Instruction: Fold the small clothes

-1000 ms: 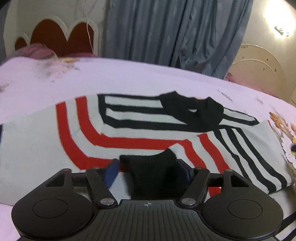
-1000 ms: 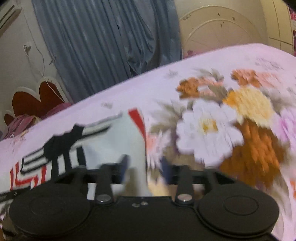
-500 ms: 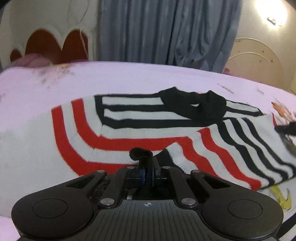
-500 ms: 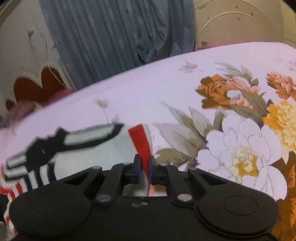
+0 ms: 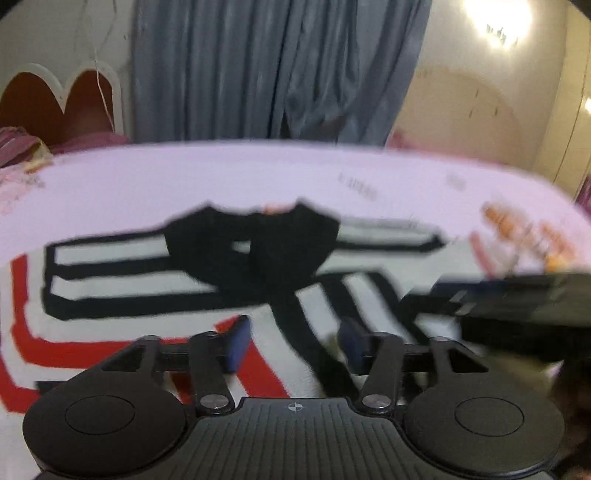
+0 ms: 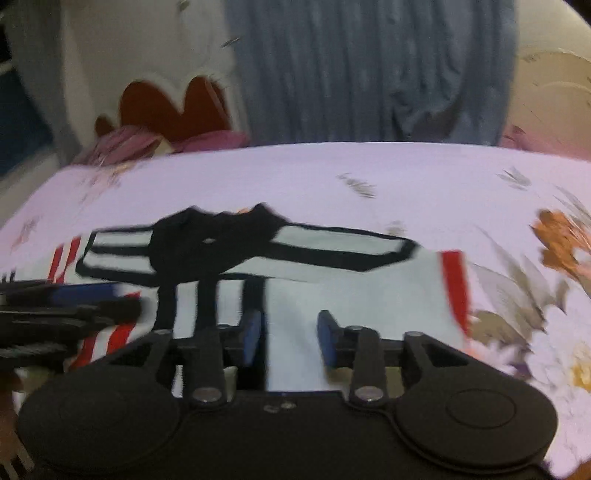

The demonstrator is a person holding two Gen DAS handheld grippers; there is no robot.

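Observation:
A white knit sweater [image 5: 147, 266] with red and black stripes and a black collar [image 5: 258, 247] lies on the pink bedsheet [image 5: 221, 177]. My left gripper [image 5: 295, 345] hovers low over its near part. The jaws are opening, the blue pads stand apart and only flat fabric shows below them. In the right wrist view the sweater [image 6: 351, 295] fills the middle. My right gripper [image 6: 290, 338] is over its white panel, jaws also opening, pads not pressing. Each gripper shows in the other's view: the right gripper [image 5: 517, 306] and the left gripper [image 6: 74, 306]. Both views are blurred.
The floral bedsheet [image 6: 517, 295] spreads to the right of the sweater. A red scalloped headboard [image 5: 44, 103] and pink pillows [image 6: 129, 144] stand at the far left. Grey curtains [image 5: 277, 66] hang behind the bed, and a bright wall lamp [image 5: 498, 22] glows at top right.
Half a second ago both grippers were shut on parts of the sweater, the left on a black cuff. They moved inward towards each other, and both have let go with jaws apart.

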